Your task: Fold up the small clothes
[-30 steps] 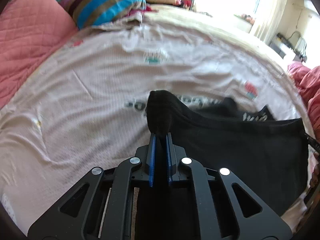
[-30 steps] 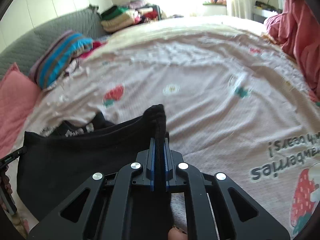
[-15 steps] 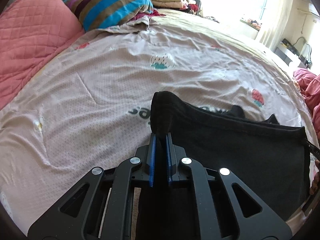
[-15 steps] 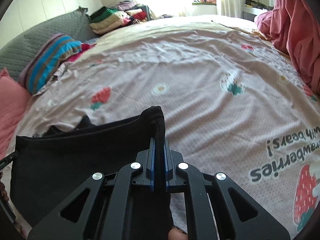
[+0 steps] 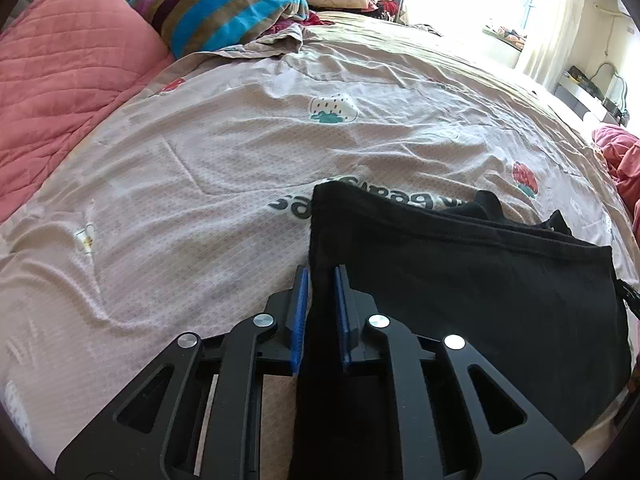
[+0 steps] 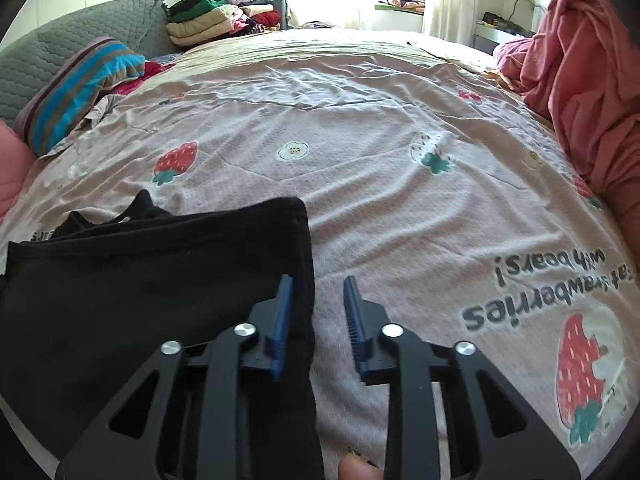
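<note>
A black garment (image 5: 472, 280) lies folded flat on the pink strawberry-print bedsheet (image 5: 224, 168); it also shows in the right wrist view (image 6: 152, 280). My left gripper (image 5: 321, 276) is open, its blue pads (image 5: 301, 300) either side of the garment's left edge. My right gripper (image 6: 318, 288) is open wider, and the garment's right edge lies between its blue pads (image 6: 283, 312), close to the left one. The garment rests on the bed.
A pink quilted pillow (image 5: 52, 76) and a striped cushion (image 5: 228, 4) lie at the left. A stack of folded clothes (image 6: 216, 16) stands at the far end. A pink blanket heap (image 6: 580, 76) lies on the right. The bedsheet (image 6: 360, 120) stretches beyond the garment.
Both grippers were shut on the garment's corners and held them up. Now both have opened and the garment lies flat on the bed.
</note>
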A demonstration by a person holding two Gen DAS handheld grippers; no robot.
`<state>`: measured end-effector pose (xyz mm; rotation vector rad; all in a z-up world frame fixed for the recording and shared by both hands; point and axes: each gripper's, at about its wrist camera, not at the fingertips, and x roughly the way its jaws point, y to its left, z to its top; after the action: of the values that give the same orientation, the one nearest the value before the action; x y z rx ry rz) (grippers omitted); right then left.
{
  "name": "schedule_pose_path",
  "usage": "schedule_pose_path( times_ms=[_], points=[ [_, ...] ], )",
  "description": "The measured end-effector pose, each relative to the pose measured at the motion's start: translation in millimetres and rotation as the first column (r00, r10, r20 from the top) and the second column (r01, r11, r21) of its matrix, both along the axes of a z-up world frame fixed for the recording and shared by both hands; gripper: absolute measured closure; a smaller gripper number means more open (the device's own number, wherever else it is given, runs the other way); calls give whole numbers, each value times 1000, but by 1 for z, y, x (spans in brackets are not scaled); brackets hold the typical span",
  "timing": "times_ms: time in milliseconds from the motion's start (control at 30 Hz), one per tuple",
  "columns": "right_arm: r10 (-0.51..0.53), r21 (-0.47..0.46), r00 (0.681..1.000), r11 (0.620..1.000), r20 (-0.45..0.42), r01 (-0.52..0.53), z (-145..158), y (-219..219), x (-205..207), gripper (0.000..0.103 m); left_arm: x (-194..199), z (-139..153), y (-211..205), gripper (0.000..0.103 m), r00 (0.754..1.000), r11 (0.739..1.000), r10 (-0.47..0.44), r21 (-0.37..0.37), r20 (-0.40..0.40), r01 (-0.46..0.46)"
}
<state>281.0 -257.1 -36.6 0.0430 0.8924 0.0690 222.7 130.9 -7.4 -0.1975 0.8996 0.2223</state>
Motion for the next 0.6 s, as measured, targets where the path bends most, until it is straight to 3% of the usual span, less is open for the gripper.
schedule_pose_path(
  times_ms=[100,300,433,600],
  points=[
    [20,17,1000,1000,24,-20,10,-1,-16,62,-8,6,1,92,1000,1000,1,-3,9,-1],
    [81,31,994,996,69,-84,30,5,-50,57,-26,19,-9,80,999,1000,-23,17,26,22],
    [126,51,989,990,78,-130,38,10,-68,57,-41,23,-16,73,999,999,-34,-8,31,34],
    [162,49,984,985,72,-165,39,17,-84,57,-59,27,-26,70,997,998,-58,-20,42,59]
  ],
)
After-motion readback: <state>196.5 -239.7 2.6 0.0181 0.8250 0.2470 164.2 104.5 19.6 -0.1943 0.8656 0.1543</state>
